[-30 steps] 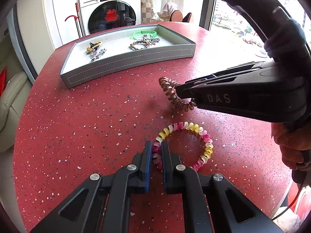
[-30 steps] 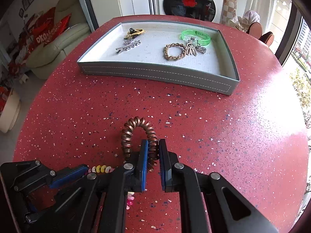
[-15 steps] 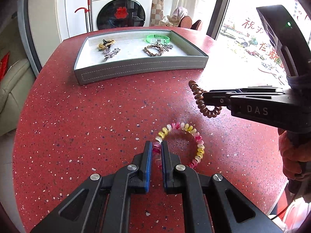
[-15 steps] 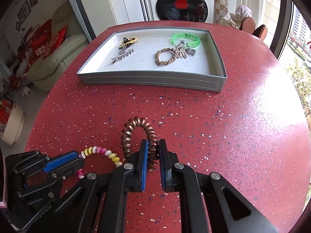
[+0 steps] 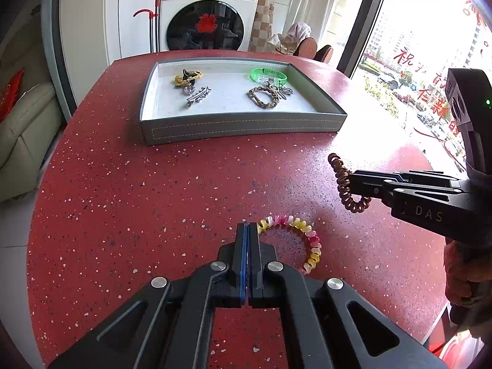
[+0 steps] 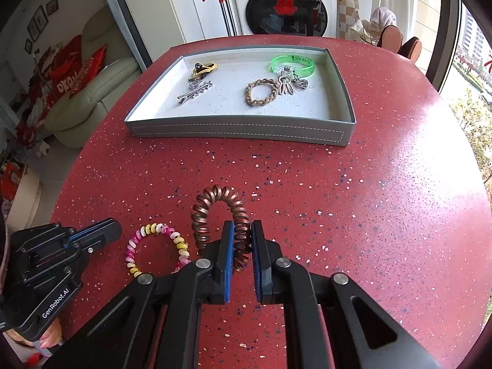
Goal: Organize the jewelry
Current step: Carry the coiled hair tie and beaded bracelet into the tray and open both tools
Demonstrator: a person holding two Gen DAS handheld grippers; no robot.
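My right gripper [image 6: 241,230] is shut on a brown spiral hair tie [image 6: 215,209] and holds it above the red table; the tie also shows in the left wrist view [image 5: 346,184]. A pink, yellow and white spiral hair tie [image 5: 299,233] lies on the table, also in the right wrist view [image 6: 156,246]. My left gripper [image 5: 247,226] is shut and empty, its tips just left of that tie. The grey tray [image 6: 240,126] stands at the far side, holding a green bracelet [image 6: 292,63], a braided bracelet [image 6: 261,92], a charm [image 6: 287,84] and hair clips [image 6: 195,90].
The round red speckled table [image 5: 153,200] ends close on the right near the window. A washing machine [image 5: 206,18] and a red-handled mop [image 5: 152,27] stand behind it. A beige sofa [image 6: 92,92] is to the left.
My right gripper has lifted the brown hair tie off the table and drawn back to the right. My left gripper has closed fully and now sits beside the coloured tie instead of over it.
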